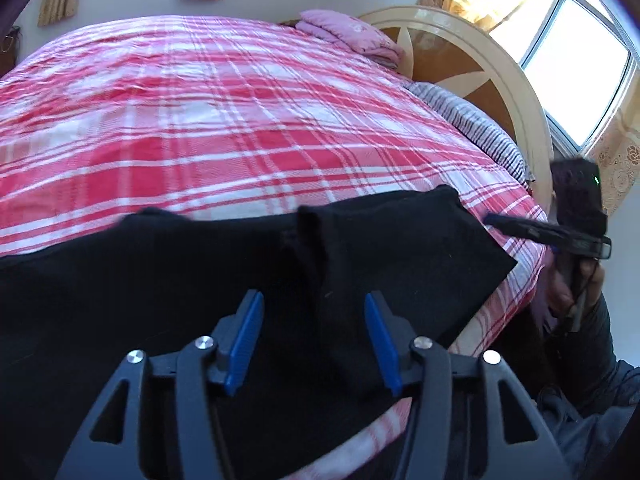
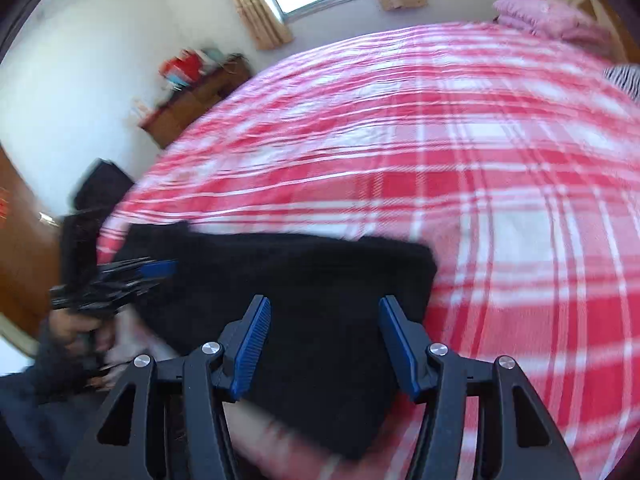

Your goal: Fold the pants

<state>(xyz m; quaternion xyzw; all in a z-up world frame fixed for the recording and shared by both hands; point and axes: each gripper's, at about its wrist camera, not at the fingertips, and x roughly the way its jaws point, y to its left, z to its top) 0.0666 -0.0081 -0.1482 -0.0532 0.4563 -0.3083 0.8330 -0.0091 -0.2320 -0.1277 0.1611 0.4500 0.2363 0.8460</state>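
Black pants [image 1: 200, 280] lie flat at the near edge of a bed with a red and white plaid cover [image 1: 240, 120]; they also show in the right wrist view [image 2: 312, 304]. My left gripper [image 1: 314, 300] is open, hovering just above the pants, blue pads [image 1: 248, 336] wide apart and empty. My right gripper [image 2: 324, 308] is open and empty over the right end of the pants. The right gripper shows in the left wrist view [image 1: 520, 228] at the pants' right edge; the left gripper shows blurred in the right wrist view [image 2: 156, 270] at their left end.
A folded pink blanket [image 1: 352, 36] and a striped pillow [image 1: 472, 120] lie by the cream headboard [image 1: 480, 48]. A wooden cabinet [image 2: 192, 100] stands by the far wall. Windows with curtains lie behind the bed.
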